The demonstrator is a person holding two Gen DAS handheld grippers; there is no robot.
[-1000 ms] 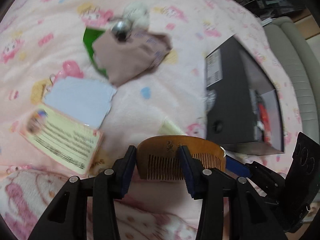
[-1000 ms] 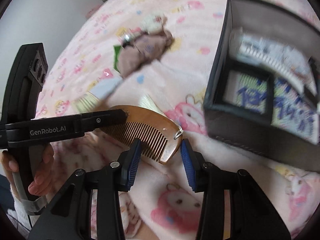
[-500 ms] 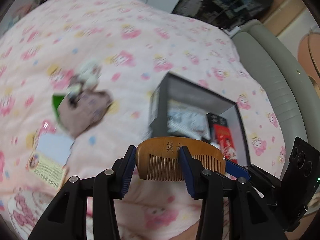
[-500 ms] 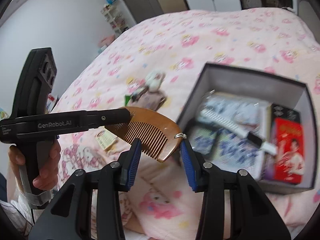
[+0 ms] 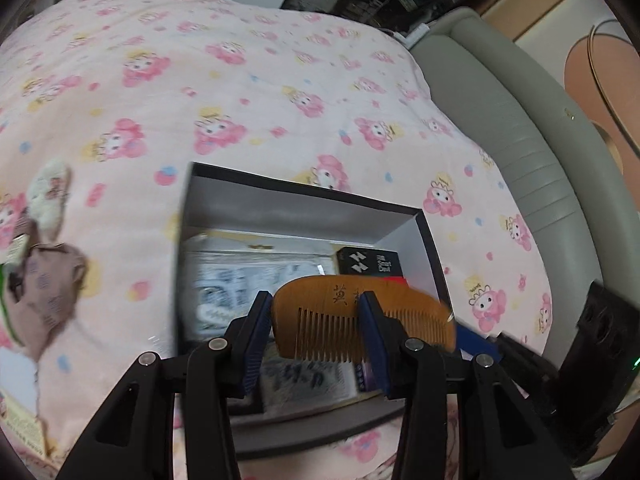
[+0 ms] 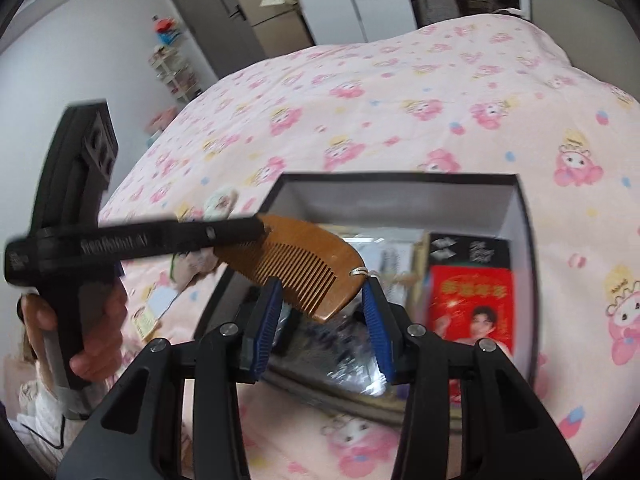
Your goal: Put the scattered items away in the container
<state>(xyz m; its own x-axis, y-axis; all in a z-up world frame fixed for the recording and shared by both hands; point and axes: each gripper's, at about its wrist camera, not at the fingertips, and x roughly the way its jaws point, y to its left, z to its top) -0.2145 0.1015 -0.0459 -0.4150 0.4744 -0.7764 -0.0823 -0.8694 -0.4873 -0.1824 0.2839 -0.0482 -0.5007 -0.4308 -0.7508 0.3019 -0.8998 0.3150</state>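
Note:
A wooden comb (image 5: 352, 320) is held in the air over the open black box (image 5: 304, 188). My left gripper (image 5: 314, 326) is shut on the comb's left part. In the right wrist view the comb (image 6: 304, 268) hangs over the box (image 6: 400, 180), held by the left gripper at its far end. My right gripper (image 6: 320, 316) has its blue pads on either side of the comb's near end; contact is unclear. The box holds a red pack (image 6: 472, 304), a black pack (image 5: 368, 262) and printed packets.
The box sits on a pink cartoon-print blanket (image 5: 240, 80). A beige pouch (image 5: 44, 292) with a white plush (image 5: 48, 192), a card and a leaflet (image 6: 146, 316) lie left of the box. A grey sofa (image 5: 520, 120) runs along the right.
Both grippers have lifted the comb from the blanket and carried it right, so it now hangs over the open box. The scattered items have slid to the left of view.

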